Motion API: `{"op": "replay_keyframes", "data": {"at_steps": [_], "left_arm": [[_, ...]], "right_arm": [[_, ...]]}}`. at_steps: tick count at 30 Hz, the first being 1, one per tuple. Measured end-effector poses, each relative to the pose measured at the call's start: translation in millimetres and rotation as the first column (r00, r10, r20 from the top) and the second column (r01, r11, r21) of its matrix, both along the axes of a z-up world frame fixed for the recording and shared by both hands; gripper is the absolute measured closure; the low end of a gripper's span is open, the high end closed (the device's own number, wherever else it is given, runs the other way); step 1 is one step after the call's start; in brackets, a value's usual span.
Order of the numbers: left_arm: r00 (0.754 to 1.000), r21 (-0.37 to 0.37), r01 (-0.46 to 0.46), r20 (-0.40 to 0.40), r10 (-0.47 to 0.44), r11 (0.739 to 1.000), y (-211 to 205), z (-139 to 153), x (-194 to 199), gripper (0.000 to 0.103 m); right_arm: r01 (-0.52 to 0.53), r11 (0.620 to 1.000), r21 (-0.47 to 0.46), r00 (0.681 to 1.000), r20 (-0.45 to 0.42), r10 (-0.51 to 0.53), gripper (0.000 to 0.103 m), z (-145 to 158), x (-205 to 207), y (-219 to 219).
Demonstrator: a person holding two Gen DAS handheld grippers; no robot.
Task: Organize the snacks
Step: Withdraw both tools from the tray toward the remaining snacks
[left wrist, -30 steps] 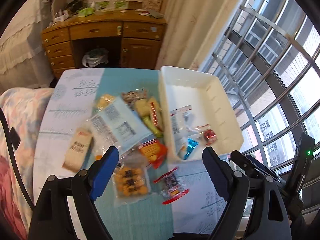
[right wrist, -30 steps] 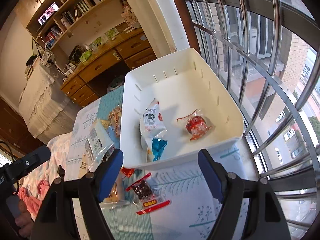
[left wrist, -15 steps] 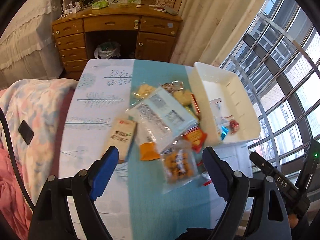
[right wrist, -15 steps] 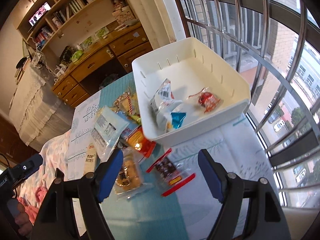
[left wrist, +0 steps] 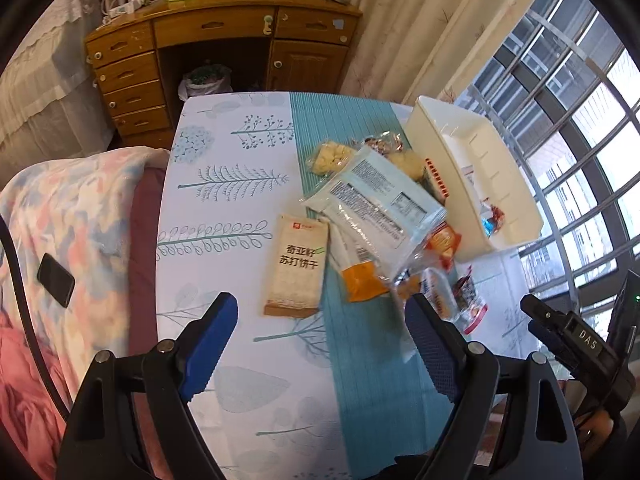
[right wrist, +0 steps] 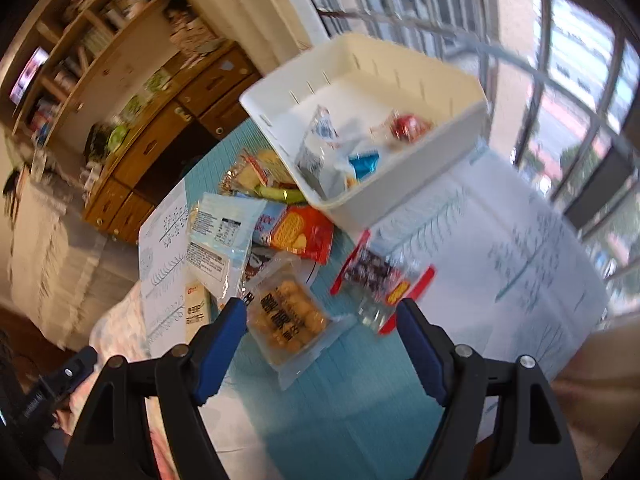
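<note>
A heap of snack packets lies on the table beside a white bin (left wrist: 496,184) (right wrist: 440,132). The bin holds a white packet (right wrist: 316,148), a blue wrapper (right wrist: 364,162) and a red sweet (right wrist: 408,128). My left gripper (left wrist: 320,320) hangs open over the table, just short of a brown cracker box (left wrist: 298,266), with nothing between its blue fingers. My right gripper (right wrist: 320,316) is open too, above a clear bag of small round biscuits (right wrist: 288,312) and near a red-edged packet (right wrist: 380,284). A large pale blue packet (left wrist: 376,196) tops the heap.
The table (left wrist: 224,184) wears a white and teal leaf-print cloth. A bed with a floral blanket (left wrist: 68,216) and a dark phone (left wrist: 56,280) adjoins it on the left. A wooden desk (left wrist: 216,40) stands behind, barred windows (left wrist: 580,120) on the right.
Both grippers have drawn back from the bin towards the near side of the table and sunk a little. The left view now centres on the cracker box, the right on the biscuit bag. Jaws unchanged.
</note>
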State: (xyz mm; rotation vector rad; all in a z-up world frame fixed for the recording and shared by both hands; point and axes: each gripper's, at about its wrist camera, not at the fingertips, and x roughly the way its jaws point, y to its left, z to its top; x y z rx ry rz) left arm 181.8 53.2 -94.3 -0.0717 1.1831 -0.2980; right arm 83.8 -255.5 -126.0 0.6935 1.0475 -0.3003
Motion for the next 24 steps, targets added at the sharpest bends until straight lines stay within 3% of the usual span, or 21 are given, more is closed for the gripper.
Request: {"op": "replay_keyframes", "data": {"at_steps": [6, 24], "left_arm": [[0.998, 0.026, 0.011, -0.059, -0.01, 1.0, 5.8, -23.4, 15.2, 0.018], [0.964, 0.155, 0.033, -0.265, 0.009, 0.987, -26.9, -112.9, 64.9, 0.018]], "right_arm": [[0.105, 0.988, 0.109, 0.992, -0.075, -0.097, 0.025, -25.2, -10.7, 2.4], [0.221, 0.961, 0.166, 0.955, -0.239, -0.178, 0.025, -83.0, 20.8, -31.5]]}}
